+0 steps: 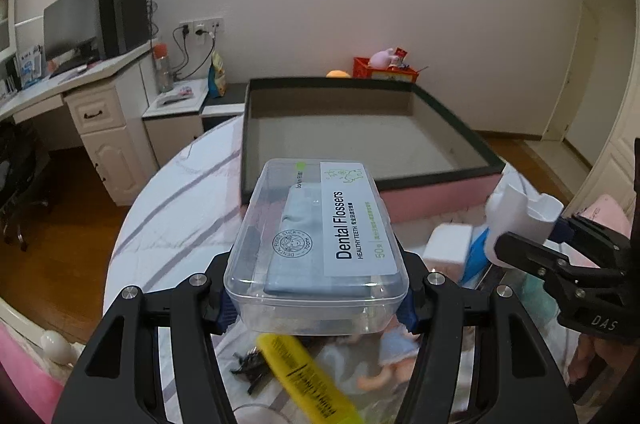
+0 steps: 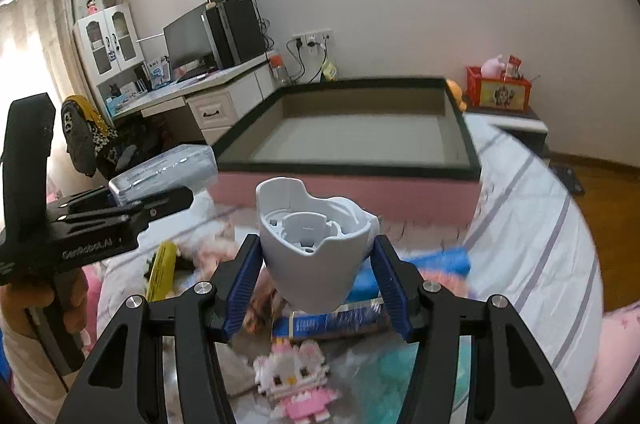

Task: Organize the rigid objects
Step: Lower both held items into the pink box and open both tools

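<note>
Left gripper (image 1: 316, 308) is clamped on a clear rectangular plastic dental-flosser box (image 1: 316, 244), held in the air above the table, just short of the big shallow pink tray w/ dark rim (image 1: 256, 128). Box looks light and stiff, but smooth walls = slippery; grip across the short sides near the base, as now. Right gripper (image 2: 316, 280) grasps a white hollow plastic cup-shaped part (image 2: 316, 248) by its lower body; thin shell, prob. light, so don't squeeze hard.

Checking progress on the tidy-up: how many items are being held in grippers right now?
2. The clear dental flossers box is clamped in the left gripper; the white plastic cup-shaped part is in the right gripper. Both are lifted before the empty tray.
</note>
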A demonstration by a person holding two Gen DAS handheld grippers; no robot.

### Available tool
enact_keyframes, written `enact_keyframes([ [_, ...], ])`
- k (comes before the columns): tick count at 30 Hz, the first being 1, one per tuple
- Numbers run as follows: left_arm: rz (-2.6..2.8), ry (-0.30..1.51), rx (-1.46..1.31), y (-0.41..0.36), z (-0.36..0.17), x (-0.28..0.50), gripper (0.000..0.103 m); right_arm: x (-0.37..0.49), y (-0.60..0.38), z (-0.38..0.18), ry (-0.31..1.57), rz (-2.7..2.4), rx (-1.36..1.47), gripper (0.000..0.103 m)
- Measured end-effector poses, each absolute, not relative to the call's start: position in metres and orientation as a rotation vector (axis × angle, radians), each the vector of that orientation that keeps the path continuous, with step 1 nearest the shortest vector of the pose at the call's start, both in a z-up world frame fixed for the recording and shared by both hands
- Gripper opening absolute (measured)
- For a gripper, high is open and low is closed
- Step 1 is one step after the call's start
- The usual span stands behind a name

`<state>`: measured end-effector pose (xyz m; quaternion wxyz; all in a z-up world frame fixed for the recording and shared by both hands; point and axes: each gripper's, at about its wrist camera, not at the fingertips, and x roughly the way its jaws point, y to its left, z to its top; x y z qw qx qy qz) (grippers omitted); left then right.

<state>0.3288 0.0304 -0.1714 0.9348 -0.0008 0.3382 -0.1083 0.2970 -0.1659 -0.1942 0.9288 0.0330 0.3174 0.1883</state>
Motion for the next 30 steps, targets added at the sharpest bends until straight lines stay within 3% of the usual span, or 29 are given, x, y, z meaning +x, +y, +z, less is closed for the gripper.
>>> enact_keyframes([
  [11,-0.252,0.692,0.040,0.003,-0.150,0.395,0.061,0.369,-0.165,-0.170,0.619,0.275,0.023,0.058],
  [22,-0.187,0.866,0.092,-0.007,-0.197,0.461,0.062,0.430,-0.155,-0.205,0.793,0.205,-0.042,0.058],
  [26,-0.165,0.870,0.058,0.000,-0.197,0.462,0.079,0.428,-0.159,-0.204,0.803,0.173,-0.032,0.059],
  [30,-0.156,0.804,0.004,0.015,-0.176,0.438,0.094,0.410,-0.173,-0.189,0.762,0.174,0.030,0.077],
])
